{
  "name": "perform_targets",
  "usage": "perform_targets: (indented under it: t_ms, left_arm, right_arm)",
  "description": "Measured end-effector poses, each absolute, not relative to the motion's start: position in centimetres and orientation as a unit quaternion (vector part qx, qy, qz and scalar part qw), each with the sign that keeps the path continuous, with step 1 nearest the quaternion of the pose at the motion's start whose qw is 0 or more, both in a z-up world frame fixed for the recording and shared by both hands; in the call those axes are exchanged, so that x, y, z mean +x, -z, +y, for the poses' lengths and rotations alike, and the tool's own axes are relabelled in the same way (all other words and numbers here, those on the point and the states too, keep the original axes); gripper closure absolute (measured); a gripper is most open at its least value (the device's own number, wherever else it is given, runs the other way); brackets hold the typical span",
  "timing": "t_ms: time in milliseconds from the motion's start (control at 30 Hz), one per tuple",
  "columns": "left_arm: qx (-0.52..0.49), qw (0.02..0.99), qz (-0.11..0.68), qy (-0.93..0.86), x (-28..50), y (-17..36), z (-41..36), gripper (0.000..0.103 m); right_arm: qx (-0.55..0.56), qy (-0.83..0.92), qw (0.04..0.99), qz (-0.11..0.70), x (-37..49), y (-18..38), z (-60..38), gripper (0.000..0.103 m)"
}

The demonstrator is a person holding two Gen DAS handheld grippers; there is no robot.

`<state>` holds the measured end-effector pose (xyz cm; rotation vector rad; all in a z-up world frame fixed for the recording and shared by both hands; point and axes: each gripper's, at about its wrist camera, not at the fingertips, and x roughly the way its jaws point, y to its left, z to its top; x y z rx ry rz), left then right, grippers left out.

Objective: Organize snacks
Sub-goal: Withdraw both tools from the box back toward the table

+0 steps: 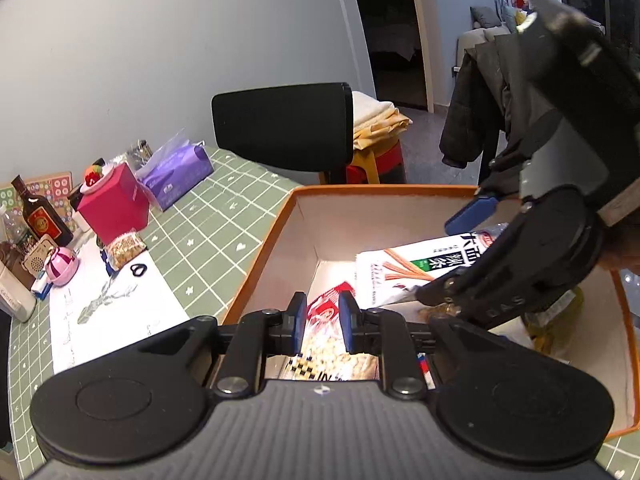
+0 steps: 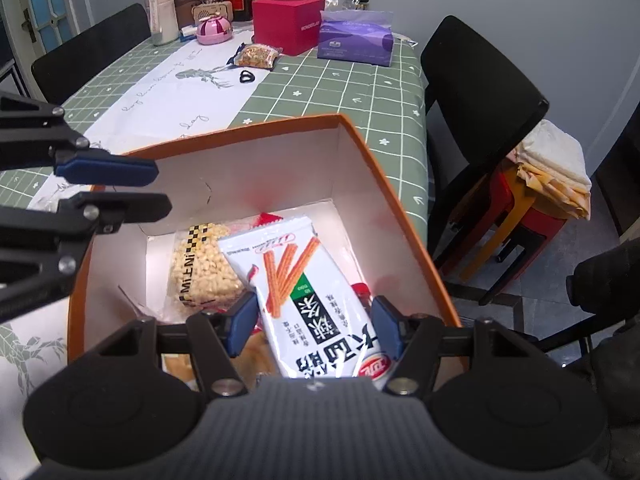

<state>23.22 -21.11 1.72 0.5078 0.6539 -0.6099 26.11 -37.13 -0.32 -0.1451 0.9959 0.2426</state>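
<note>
An orange box [image 2: 400, 208] with white inner walls stands on the green checked tablecloth, and both grippers hang over it. My right gripper [image 2: 316, 324] is shut on a white snack bag [image 2: 296, 280] printed with orange sticks, held tilted above the box floor. On the floor lie a puffed-rice pack [image 2: 204, 268] and a red packet [image 2: 264, 218]. In the left wrist view the right gripper [image 1: 436, 258] holds the same white bag [image 1: 400, 272]. My left gripper [image 1: 323, 316] is shut with nothing between its pads; the rice pack [image 1: 332, 352] shows below it. It sits at the box's left rim [image 2: 160, 187].
A small nut pack [image 2: 258, 56] and a black clip [image 2: 247, 77] lie on the white runner. A pink box [image 2: 288, 24], purple tissue pack [image 2: 354, 40], bottles and jars crowd the far edge. Black chairs [image 2: 480, 92] stand around the table.
</note>
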Motion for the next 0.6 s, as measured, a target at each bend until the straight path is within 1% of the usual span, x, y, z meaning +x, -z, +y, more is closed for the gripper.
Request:
perform_targets:
  t_ms: [267,367,600]
  left_arm:
    - [0.236,0.873,0.318,0.285,23.3,-1.8,-19.9,0.078]
    - [0.238,0.874,0.316,0.282,23.0,-2.2,-19.5,0.076]
    - [0.233,0.881,0.308,0.274,22.2,-4.1,-17.5,0.075]
  right_arm:
    - [-0.086,-0.110,0.869,0.475,26.7,1.1,-34.9,0.040]
    - [-0.088,-0.107,0.871,0.472,26.5,0.6,-34.6,0.037]
    - [-0.096,-0.106,0.873,0.465,25.7,-1.3,-34.0,0.037]
